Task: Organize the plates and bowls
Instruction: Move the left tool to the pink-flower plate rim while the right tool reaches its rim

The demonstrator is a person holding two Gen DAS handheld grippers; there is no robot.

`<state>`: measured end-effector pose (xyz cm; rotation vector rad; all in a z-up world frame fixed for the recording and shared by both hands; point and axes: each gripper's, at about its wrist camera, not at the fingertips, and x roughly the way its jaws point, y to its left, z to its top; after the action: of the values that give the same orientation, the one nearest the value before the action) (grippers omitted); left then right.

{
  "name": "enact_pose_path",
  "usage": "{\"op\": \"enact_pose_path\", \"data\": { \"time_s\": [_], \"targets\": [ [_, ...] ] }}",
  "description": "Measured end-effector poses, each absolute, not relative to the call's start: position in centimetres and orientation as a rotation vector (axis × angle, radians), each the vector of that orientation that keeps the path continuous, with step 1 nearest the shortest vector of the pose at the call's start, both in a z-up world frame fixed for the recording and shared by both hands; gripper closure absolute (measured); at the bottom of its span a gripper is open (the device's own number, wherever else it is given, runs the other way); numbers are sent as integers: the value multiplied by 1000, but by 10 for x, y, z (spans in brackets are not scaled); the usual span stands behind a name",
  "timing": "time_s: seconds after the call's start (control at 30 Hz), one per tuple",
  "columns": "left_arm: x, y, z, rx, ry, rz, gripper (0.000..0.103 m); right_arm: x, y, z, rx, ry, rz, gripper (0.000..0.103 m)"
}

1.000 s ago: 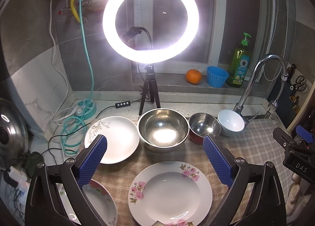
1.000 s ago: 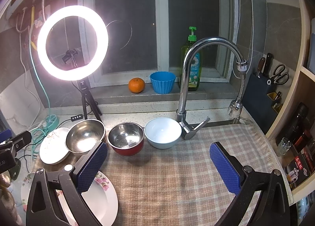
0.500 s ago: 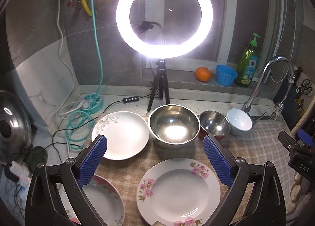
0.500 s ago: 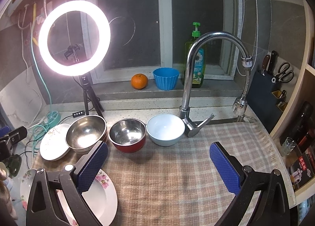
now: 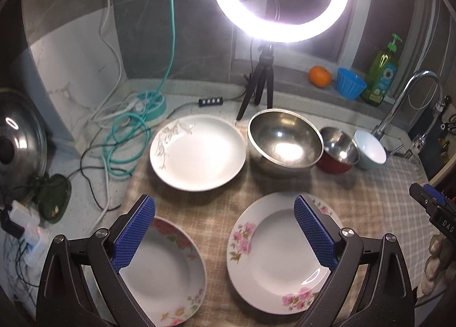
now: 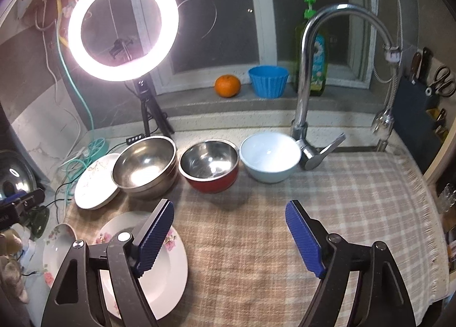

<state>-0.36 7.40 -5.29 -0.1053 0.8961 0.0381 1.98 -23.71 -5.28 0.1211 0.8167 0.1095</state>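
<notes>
Both grippers, left and right, are held wide apart and empty above the table. Plates remain unstacked; grasping a rim seems next.

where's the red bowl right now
The red bowl sits in the back row on the checked cloth, between the large steel bowl on its left and the white bowl by the faucet on its right.
</notes>
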Motion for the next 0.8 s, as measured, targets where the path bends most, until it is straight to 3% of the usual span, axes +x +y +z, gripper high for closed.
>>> {"op": "enact_pose_path", "data": {
  "time_s": [0.17, 0.23, 0.47, 0.53, 0.6, 0.8],
  "targets": [
    [-3, 82, -75, -152, 970, -29, 10, 25, -234, -75, 191, 901, 174, 26],
    [-4, 84, -83, -182, 988, -70, 25, 28, -233, -86, 227, 945, 207, 26],
    [4, 81, -117, -170, 1102, -112, 52, 29, -221, -111, 194, 1019, 222, 28],
    [6, 80, -124, -175, 1126, -135, 61, 30, -217, -118, 189, 1044, 237, 41],
    [9, 79, -129, -183, 1146, -153, 65, 32, -214, -125, 191, 1071, 257, 47],
    [16, 78, -143, -184, 1190, -172, 66, 35, -208, -142, 225, 1120, 287, 50]
  ]
}}
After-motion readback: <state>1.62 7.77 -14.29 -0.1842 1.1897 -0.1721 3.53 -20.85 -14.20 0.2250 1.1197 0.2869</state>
